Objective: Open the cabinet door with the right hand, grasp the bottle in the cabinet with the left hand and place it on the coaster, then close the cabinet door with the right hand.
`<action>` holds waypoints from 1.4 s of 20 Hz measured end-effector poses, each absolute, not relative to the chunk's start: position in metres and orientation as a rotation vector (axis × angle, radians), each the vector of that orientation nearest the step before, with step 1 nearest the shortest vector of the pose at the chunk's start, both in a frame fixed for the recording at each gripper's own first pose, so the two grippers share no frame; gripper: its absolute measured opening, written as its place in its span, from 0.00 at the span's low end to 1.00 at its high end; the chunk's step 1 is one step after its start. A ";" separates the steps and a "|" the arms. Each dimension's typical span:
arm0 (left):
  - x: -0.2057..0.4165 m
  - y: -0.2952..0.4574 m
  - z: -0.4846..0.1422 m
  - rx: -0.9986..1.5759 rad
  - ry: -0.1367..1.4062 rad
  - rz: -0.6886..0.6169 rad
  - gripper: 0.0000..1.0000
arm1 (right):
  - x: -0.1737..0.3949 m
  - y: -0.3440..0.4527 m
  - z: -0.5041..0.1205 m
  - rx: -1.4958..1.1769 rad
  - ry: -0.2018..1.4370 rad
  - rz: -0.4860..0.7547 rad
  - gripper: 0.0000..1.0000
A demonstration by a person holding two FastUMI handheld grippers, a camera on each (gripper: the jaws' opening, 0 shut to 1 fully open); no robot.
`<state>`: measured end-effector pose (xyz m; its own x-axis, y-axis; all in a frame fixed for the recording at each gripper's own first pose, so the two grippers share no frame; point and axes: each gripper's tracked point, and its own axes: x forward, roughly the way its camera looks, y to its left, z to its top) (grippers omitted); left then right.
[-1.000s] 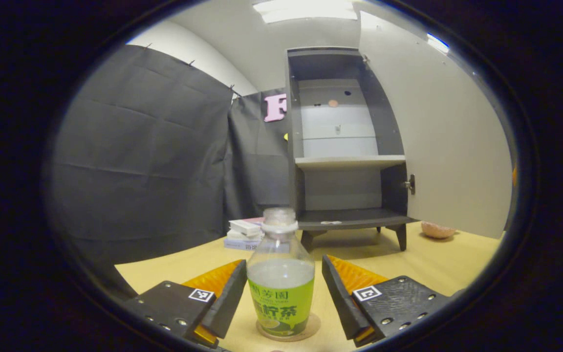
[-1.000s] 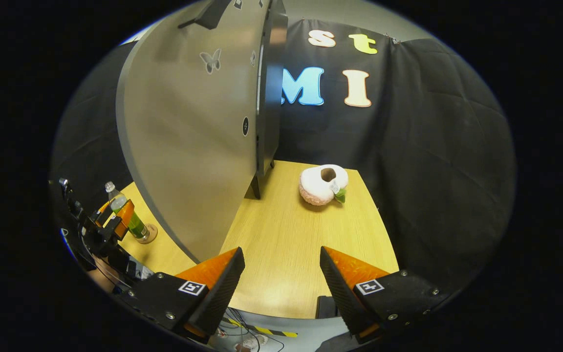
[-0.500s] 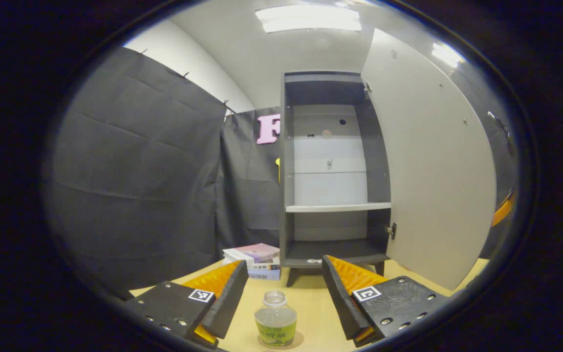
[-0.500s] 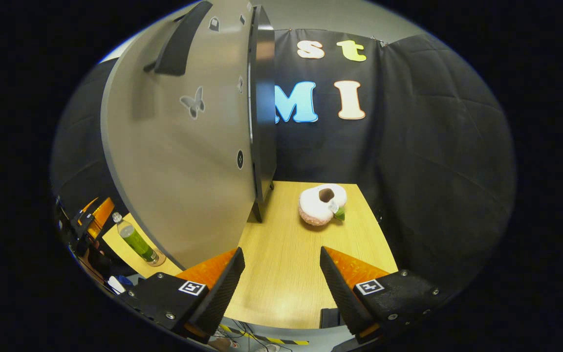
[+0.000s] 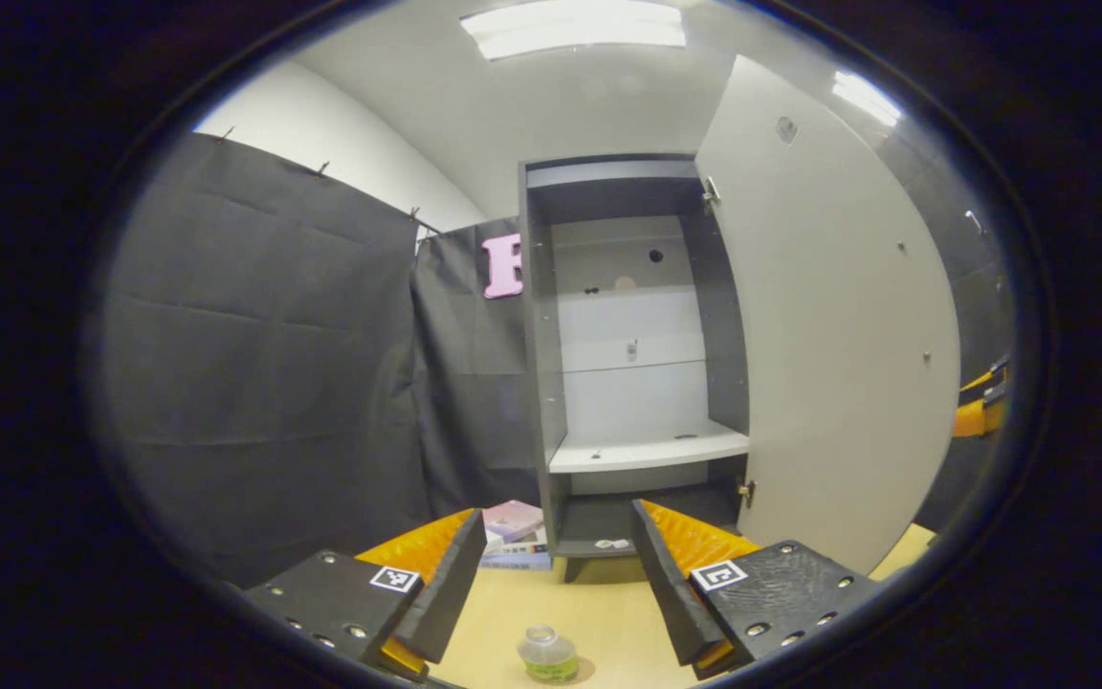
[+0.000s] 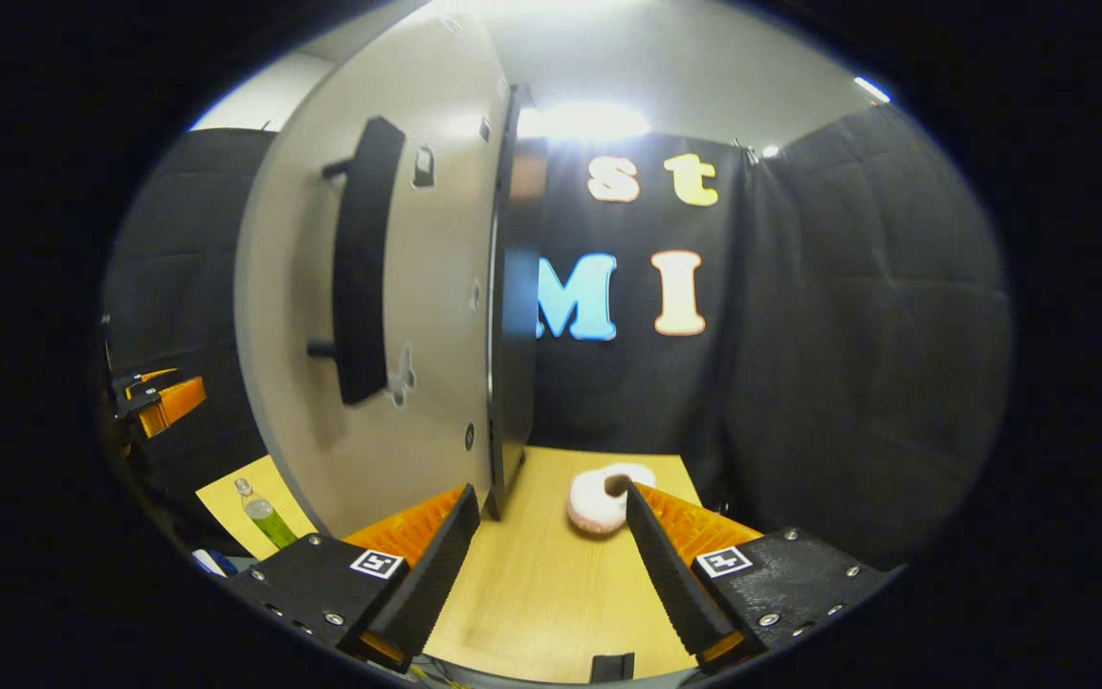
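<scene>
The bottle point(image 5: 549, 658), clear with a green label, stands on the round coaster point(image 5: 578, 672) on the wooden table, well below my open left gripper point(image 5: 559, 584), which holds nothing. The dark cabinet point(image 5: 629, 354) stands ahead with its pale door point(image 5: 838, 316) swung wide to the right and its shelves bare. In the right gripper view the door's outer face point(image 6: 417, 316) with its dark bar handle point(image 6: 360, 277) is just ahead on the left. My right gripper point(image 6: 551, 565) is open, apart from the handle. The bottle point(image 6: 264, 517) and the left gripper point(image 6: 164, 402) appear far left.
A stack of books point(image 5: 513, 541) lies on the table left of the cabinet's foot. A pink ring-shaped plush toy point(image 6: 604, 498) rests on the table point(image 6: 532, 593) right of the cabinet. Black cloth walls close in the booth on both sides.
My left gripper let go of the bottle on the coaster and rose up and back. My right gripper lifted and tilted up, bringing the door handle into view.
</scene>
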<state>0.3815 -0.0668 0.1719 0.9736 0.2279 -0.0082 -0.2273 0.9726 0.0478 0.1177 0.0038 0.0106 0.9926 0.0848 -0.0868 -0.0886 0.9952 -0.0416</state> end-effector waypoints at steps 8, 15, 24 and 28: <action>0.358 -0.103 0.234 -0.031 -0.046 0.141 0.90 | 0.097 0.016 0.081 0.086 -0.026 0.177 0.95; 0.374 -0.089 0.244 0.026 -0.035 0.118 0.89 | 0.100 0.038 0.095 0.069 -0.055 0.194 0.92; 0.375 -0.077 0.233 -0.079 0.054 0.143 0.90 | 0.106 0.100 0.100 0.049 -0.025 0.348 0.92; 0.377 -0.068 0.229 -0.068 0.061 0.191 0.89 | 0.114 0.136 0.103 0.066 -0.025 0.399 0.92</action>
<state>0.3767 -0.0675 0.2291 0.9800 0.1875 -0.0666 -0.1916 0.9795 -0.0622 0.1141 0.1360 0.1033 0.9213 0.3871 0.0373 -0.3887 0.9194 0.0597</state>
